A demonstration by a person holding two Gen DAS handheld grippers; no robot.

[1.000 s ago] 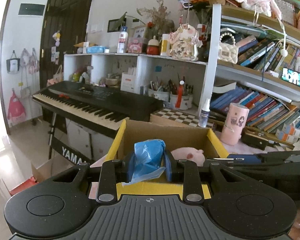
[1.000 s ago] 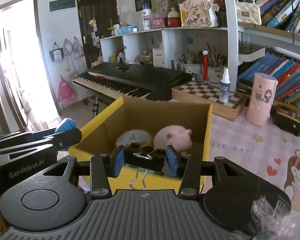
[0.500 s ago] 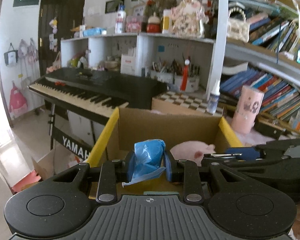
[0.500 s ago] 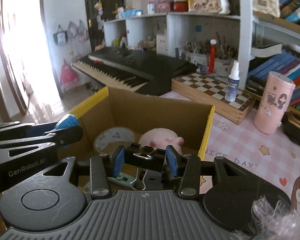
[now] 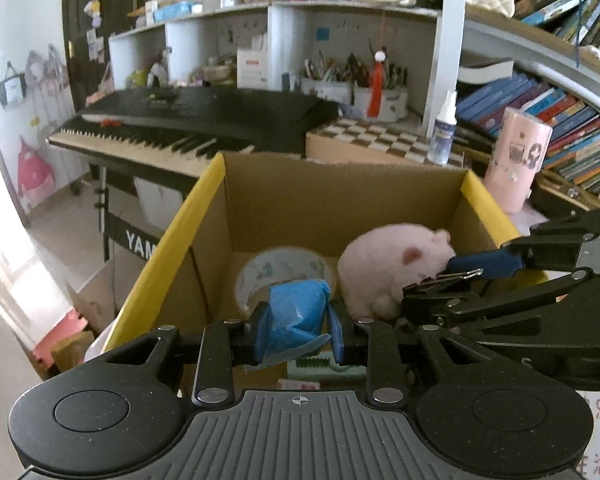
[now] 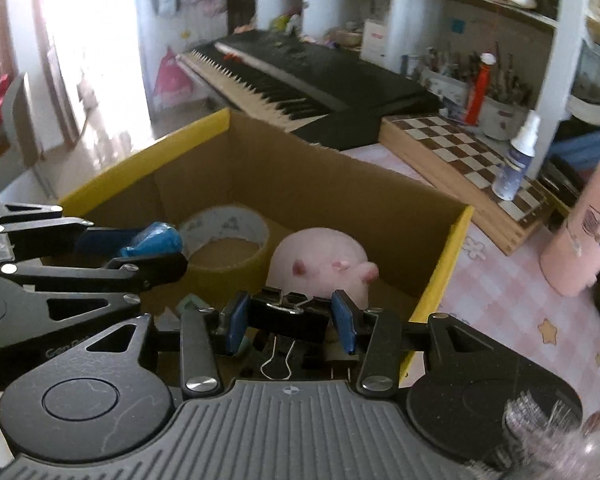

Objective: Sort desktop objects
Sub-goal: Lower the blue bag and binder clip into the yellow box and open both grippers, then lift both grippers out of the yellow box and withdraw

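Both grippers hang over the cardboard box (image 5: 340, 200). Left gripper (image 5: 298, 326) sits above the box's left half, fingers clamped on a crumpled blue bag (image 5: 298, 314), over the tape roll (image 6: 224, 240). Right gripper (image 6: 290, 322) sits over the near right part, fingers clamped on a black binder clip (image 6: 288, 318), just short of the pink plush (image 6: 320, 264) in the box.
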